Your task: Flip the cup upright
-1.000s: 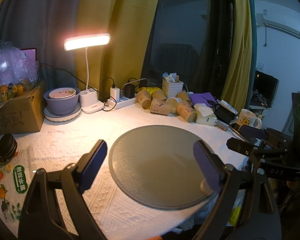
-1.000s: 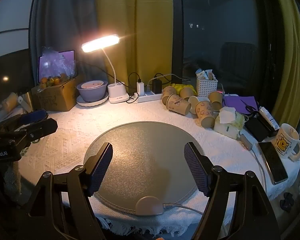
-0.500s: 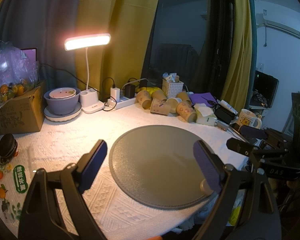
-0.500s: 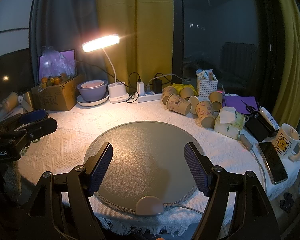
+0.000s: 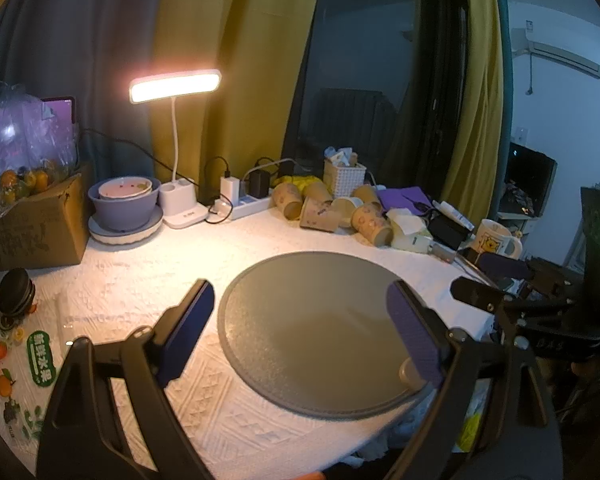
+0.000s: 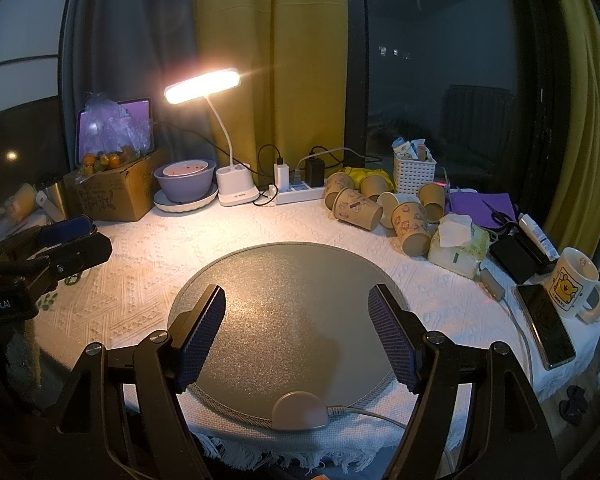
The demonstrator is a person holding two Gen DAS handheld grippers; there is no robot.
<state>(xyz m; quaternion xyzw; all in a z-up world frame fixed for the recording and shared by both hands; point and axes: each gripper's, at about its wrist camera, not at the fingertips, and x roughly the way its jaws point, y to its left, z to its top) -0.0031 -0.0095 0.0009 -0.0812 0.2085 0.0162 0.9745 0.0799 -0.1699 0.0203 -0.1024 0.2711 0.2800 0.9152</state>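
A white textured tablecloth [image 6: 148,256] covers the table, with a round grey mat [image 6: 292,312] lying in the middle of it. Both the left gripper [image 5: 300,328] and the right gripper [image 6: 296,332] hover over the mat, jaws spread wide and holding nothing. The paper cups [image 6: 380,204] lie tipped in a cluster at the far edge, beside the white power strip [image 6: 296,196]

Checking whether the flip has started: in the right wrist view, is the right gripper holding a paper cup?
No, the right gripper is open over the bare round mat, and the paper cups lie by the basket.
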